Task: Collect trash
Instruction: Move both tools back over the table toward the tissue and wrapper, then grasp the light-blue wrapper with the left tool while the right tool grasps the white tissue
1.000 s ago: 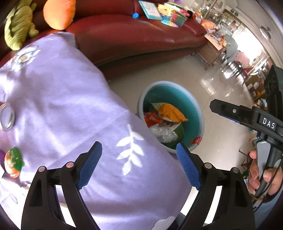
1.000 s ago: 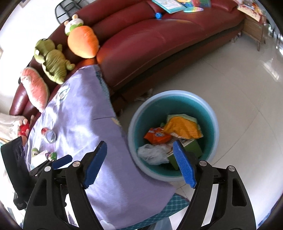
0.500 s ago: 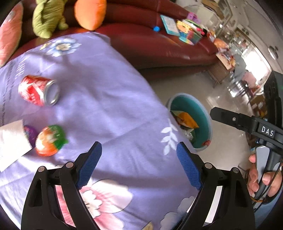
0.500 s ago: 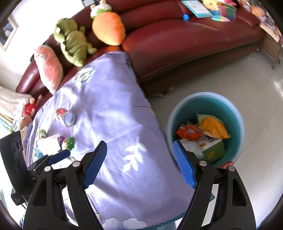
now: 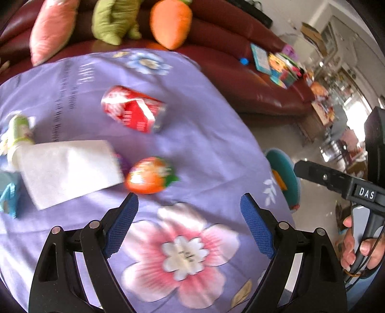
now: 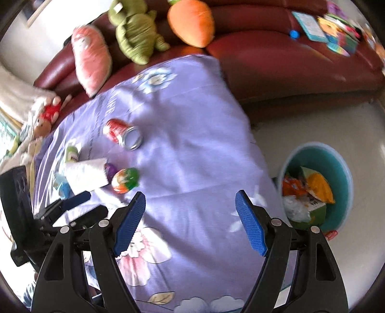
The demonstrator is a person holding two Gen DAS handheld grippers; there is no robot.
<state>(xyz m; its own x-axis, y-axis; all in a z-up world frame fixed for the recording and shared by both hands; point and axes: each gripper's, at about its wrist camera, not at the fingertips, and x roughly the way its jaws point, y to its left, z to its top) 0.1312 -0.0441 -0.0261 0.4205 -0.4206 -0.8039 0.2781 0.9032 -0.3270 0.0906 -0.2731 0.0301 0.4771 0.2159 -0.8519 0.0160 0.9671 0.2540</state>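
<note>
My left gripper [image 5: 189,225]: blue pads spread wide, nothing between them, hovering over the purple floral tablecloth [image 5: 204,149]. My right gripper [image 6: 190,216]: also wide apart and empty, above the same cloth.

Trash on the table, left view, blurred: a red soda can [image 5: 133,109] on its side; nearer my pads an orange-and-green wrapper ball [image 5: 149,175], just off my left fingertip [image 5: 122,216] but not touching. A white napkin [image 5: 69,168] lies flat beside it, with something purple peeking out at its edge. At the far left, a small green-and-white carton [image 5: 20,131] and a blue wrapper [image 5: 8,197].

Right view only: the teal bin [image 6: 341,168] on the floor beside the table, with orange and yellow packets, a clear bag and a green box inside. The left view catches just a sliver of its rim. The right view also shows my left gripper [image 6: 74,199] from the side, low over the napkin end of the table. The left view shows my right hand [image 5: 358,245] on its handle.

Room: a dark red leather sofa [image 6: 288,60] behind the table, with a pink cushion [image 6: 91,60], a green plush [image 6: 134,31], an orange carrot plush [image 6: 192,21], and picture books [image 6: 336,31] on it. Pale tiled floor [image 6: 300,122].
</note>
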